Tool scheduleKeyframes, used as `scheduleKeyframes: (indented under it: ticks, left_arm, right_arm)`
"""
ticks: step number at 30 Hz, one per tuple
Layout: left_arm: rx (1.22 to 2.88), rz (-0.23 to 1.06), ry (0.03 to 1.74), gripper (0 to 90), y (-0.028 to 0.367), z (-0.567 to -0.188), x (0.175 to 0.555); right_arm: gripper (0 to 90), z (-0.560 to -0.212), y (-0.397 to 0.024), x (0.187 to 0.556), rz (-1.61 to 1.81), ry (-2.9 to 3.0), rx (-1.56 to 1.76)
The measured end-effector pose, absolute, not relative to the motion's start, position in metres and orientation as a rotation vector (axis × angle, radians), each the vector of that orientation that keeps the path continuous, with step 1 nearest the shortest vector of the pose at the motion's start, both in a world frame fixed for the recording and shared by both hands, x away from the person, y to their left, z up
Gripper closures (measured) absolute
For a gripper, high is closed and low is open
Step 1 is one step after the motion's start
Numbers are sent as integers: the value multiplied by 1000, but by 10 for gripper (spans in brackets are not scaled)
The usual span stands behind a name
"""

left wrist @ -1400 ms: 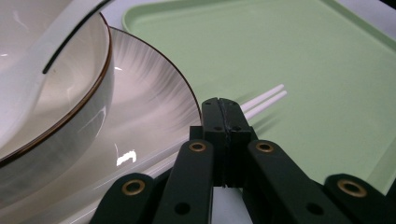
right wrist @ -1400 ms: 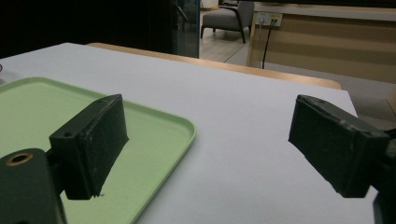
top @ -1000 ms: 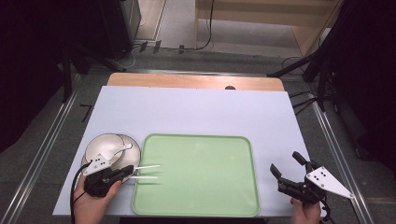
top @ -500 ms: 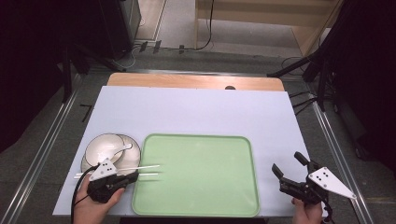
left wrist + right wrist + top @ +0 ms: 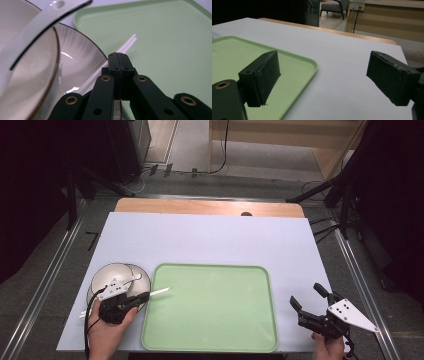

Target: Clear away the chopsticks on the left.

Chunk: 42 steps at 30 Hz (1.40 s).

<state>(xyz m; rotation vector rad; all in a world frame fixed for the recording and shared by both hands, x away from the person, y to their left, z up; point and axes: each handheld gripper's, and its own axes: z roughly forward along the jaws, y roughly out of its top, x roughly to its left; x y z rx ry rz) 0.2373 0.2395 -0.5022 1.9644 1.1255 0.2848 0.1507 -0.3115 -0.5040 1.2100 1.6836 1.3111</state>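
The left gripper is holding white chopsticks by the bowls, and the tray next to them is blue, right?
Not quite: the tray is light green, not blue, as the high view shows. The rest holds: the left gripper is shut on the white chopsticks beside the bowls.

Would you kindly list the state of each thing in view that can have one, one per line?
Left gripper: shut on the white chopsticks.
White chopsticks: held as a pair, tips over the tray's left edge.
Right gripper: open, nothing between its jaws, beside the tray.
Green tray: flat on the table, nothing lying in it.
Bowls: upright, two overlapping, left of the tray.
White spoon: resting across the bowls.
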Motion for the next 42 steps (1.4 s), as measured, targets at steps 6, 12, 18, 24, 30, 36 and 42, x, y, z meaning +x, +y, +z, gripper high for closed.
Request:
scheduleKeyframes:
  ticks: [6, 12, 18, 24, 30, 36, 42]
  left_arm:
    - [1988, 375, 1178, 900, 234, -505, 241]
    - [1986, 377, 1158, 871, 234, -496, 237]
    - [1991, 295, 1083, 814, 267, -476, 219]
    - [2034, 301, 1076, 818, 299, -469, 211]
    - [2093, 318, 1099, 832, 319, -471, 208]
    - [2149, 330, 1106, 828, 315, -476, 210]
    - [2182, 316, 1081, 821, 309, -478, 210]
  right_arm:
    - [115, -505, -311, 152, 1307, 1688, 1207]
    - [115, -505, -308, 153, 1288, 1708, 1202]
    - [115, -504, -311, 151, 1292, 1703, 1200]
    - [115, -504, -314, 152, 1296, 1696, 1205]
    - [115, -503, -314, 152, 1294, 1696, 1200]
    - [115, -503, -313, 152, 1293, 1698, 1202]
    - [115, -503, -315, 152, 1295, 1695, 1207]
